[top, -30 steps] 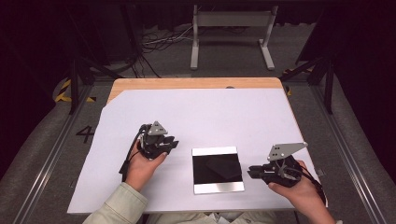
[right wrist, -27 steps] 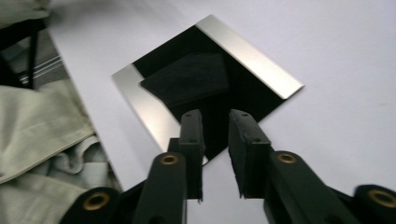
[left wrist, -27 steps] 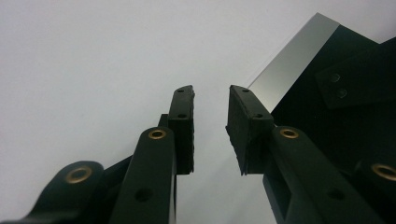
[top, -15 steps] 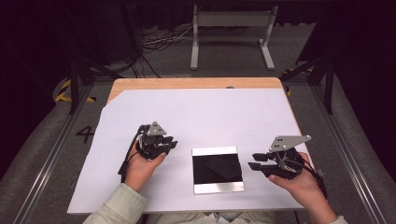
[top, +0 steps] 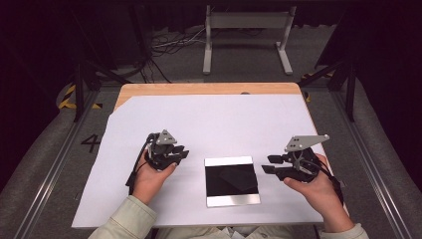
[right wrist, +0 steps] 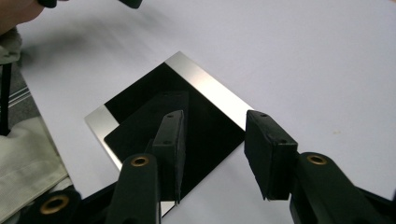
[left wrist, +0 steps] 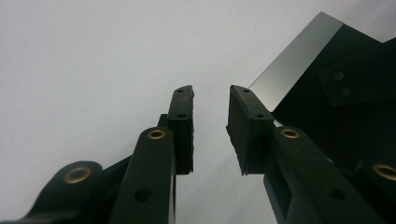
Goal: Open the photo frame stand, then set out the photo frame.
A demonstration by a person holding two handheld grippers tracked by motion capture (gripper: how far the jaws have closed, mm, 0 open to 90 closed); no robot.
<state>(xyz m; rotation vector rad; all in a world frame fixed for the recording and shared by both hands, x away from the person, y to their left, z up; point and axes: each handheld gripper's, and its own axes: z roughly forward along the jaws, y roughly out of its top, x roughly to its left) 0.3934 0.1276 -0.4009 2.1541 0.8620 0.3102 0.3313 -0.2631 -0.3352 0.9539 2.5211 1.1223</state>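
Observation:
A glossy black plate [top: 232,181] with silver bands along its near and far edges lies flat on the white sheet [top: 224,119]. My left gripper [top: 181,153] rests to its left, jaws open with nothing between them [left wrist: 211,100], and the plate's silver corner [left wrist: 299,65] lies just off its right jaw. My right gripper [top: 268,164] hovers at the plate's right edge. Its jaws have just been opening and now stand open and empty [right wrist: 212,121] above the plate [right wrist: 140,98].
The white sheet covers most of a wooden table [top: 199,88]. Beyond the table's far edge stand a white metal frame [top: 246,30] and loose cables [top: 169,45] on the floor. Metal rails [top: 54,164] run along both sides.
The right gripper's jaws have spread apart, and the hand has shifted a little away from the person along the plate's right edge. The left gripper and the plate have stayed put.

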